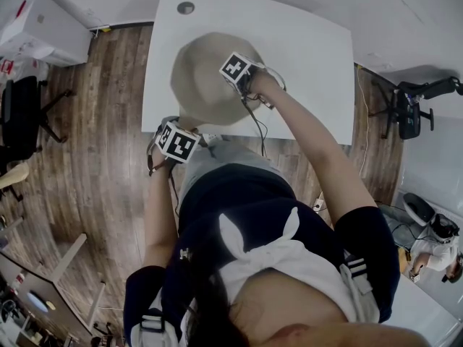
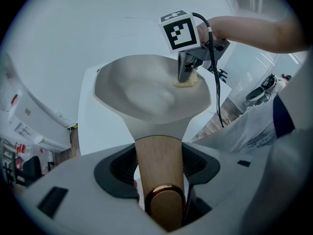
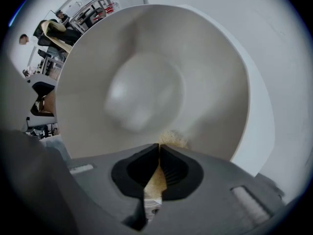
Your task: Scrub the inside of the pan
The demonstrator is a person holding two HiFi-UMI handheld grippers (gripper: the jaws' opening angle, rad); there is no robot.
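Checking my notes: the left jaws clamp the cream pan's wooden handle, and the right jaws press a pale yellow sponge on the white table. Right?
Not the white table: the pale yellow sponge in the right gripper presses the inside of the cream pan, as the left gripper view shows. Rest holds.

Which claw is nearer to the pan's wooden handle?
Left. The left claw is shut on the wooden handle itself. The right claw is inside the pan, away from the handle, holding a yellow sponge against the inner surface.
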